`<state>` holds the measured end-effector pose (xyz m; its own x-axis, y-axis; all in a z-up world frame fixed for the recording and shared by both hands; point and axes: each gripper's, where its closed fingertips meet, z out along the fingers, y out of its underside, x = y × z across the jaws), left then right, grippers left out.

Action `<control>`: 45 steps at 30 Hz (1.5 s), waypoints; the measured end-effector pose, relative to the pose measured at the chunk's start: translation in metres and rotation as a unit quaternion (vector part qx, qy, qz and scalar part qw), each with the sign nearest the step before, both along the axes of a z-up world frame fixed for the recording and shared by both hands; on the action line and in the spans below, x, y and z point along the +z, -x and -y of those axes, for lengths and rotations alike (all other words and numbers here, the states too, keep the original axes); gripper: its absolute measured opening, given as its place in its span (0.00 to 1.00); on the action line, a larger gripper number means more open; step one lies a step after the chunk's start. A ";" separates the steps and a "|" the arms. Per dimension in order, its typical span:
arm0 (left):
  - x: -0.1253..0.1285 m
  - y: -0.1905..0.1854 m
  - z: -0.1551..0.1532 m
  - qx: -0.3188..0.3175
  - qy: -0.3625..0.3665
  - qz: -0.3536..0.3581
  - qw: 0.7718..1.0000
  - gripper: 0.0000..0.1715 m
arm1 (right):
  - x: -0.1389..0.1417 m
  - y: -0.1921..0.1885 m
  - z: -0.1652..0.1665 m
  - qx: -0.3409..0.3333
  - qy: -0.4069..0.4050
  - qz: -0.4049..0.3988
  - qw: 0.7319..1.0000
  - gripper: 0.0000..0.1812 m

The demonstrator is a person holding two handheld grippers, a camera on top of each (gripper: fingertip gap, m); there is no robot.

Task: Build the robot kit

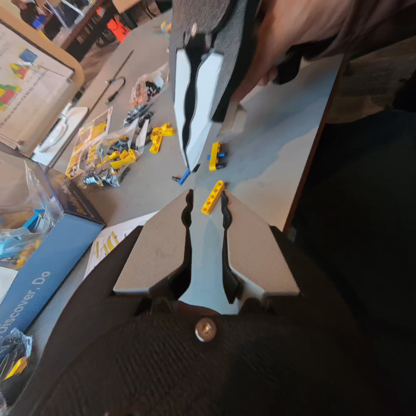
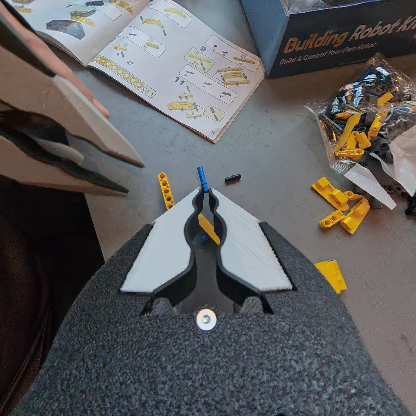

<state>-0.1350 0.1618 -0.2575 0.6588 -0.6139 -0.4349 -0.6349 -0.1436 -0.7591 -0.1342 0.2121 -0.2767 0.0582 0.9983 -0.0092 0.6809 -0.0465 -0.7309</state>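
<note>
Left gripper (image 1: 207, 193): jaws released, a yellow holed plastic beam (image 1: 213, 197) lying between its tips on the grey table (image 1: 281, 139).
Right gripper (image 2: 205, 190): jaws clenched on a blue plastic pin (image 2: 203, 179).

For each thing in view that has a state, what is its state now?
left claw: open, yellow beam between its fingers, ungripped
right claw: shut on blue pin
yellow beam: flat on the table
booklet: open
box: open on top
parts bag: seems torn open
</note>
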 end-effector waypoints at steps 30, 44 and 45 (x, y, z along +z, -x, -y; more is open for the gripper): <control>-0.016 -0.010 -0.007 0.008 0.074 -0.029 0.997 0.18 | 0.005 -0.028 0.029 0.037 -0.009 -0.002 0.999 0.02; -0.009 -0.015 -0.007 -0.011 -0.039 -0.130 0.991 0.06 | 0.006 -0.028 0.047 0.055 0.059 0.012 0.997 0.02; -0.007 -0.017 -0.006 -0.017 -0.049 -0.135 0.990 0.06 | 0.006 -0.028 0.047 0.054 0.061 0.010 0.997 0.02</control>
